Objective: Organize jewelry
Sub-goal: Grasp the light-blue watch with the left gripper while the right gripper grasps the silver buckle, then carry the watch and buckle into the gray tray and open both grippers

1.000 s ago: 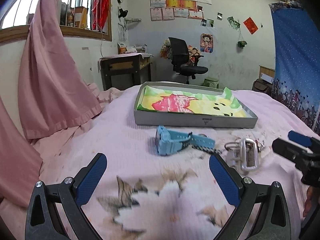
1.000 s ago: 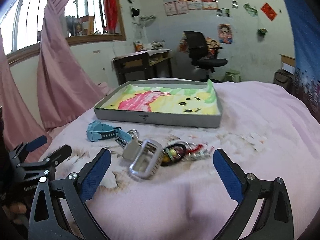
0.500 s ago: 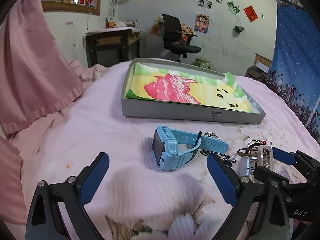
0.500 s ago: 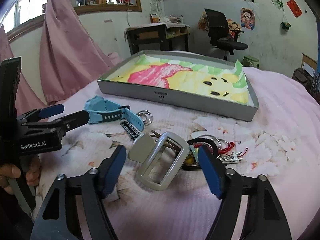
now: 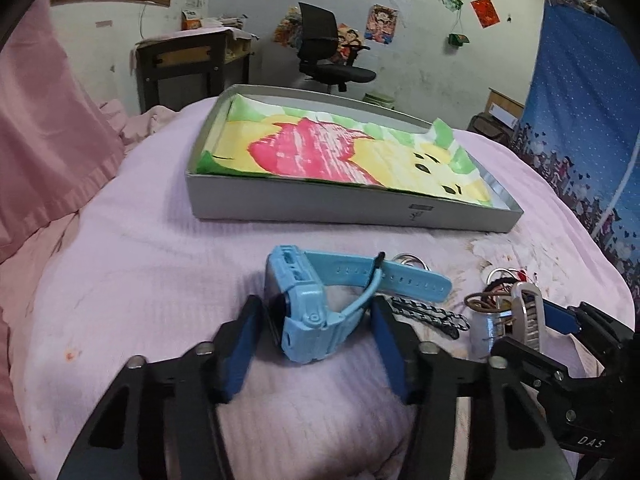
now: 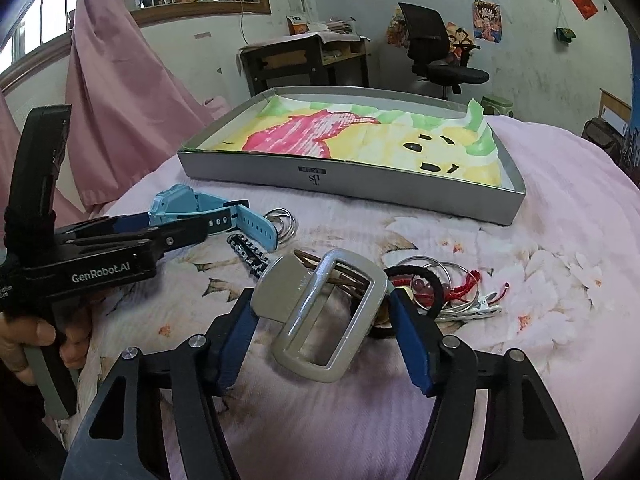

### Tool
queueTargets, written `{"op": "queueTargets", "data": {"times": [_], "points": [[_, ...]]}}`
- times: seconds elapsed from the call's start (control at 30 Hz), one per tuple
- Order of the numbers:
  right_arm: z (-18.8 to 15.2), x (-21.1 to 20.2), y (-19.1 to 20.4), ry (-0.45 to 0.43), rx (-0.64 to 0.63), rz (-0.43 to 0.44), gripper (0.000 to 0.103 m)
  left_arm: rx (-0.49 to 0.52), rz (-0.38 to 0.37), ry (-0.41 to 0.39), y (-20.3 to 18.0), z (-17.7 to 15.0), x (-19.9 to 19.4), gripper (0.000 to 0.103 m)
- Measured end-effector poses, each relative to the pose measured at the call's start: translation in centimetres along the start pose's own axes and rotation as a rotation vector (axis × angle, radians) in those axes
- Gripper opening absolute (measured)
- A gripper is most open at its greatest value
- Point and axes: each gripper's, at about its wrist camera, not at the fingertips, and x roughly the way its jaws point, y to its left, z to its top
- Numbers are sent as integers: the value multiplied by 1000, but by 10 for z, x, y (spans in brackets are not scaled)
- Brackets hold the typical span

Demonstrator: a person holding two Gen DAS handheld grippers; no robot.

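Observation:
A light blue watch (image 5: 316,300) lies on the pink bedspread. My left gripper (image 5: 316,334) is open with its fingers on either side of the watch body, close to it. A silver belt buckle (image 6: 328,316) lies in the right wrist view between the fingers of my right gripper (image 6: 324,328), which is open around it. The watch also shows in the right wrist view (image 6: 188,204), with the left gripper beside it. A grey tray (image 5: 340,204) lined with a colourful drawing sits behind.
Metal rings (image 6: 282,222), a braided cord (image 6: 248,252), a black hair tie (image 6: 424,284), bangles and a red string (image 6: 464,282) lie around the buckle. A desk (image 5: 192,64) and an office chair (image 5: 328,56) stand beyond the bed.
Both grippers have moved forward and down and their fingers have narrowed. The left now flanks the watch and the right now flanks the buckle.

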Motion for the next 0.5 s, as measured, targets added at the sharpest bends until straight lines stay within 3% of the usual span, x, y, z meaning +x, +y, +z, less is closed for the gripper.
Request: {"op": "queueTargets", "data": {"times": [0.3, 0.33, 0.5], "points": [[-3, 2, -2, 9, 10, 11, 55, -28, -20, -3, 5, 0, 3, 33], [-4, 1, -3, 6, 14, 16, 49, -32, -23, -3, 6, -1, 2, 33], [-6, -4, -4, 0, 34, 43, 49, -39, -21, -19, 7, -3, -2, 28]]}}
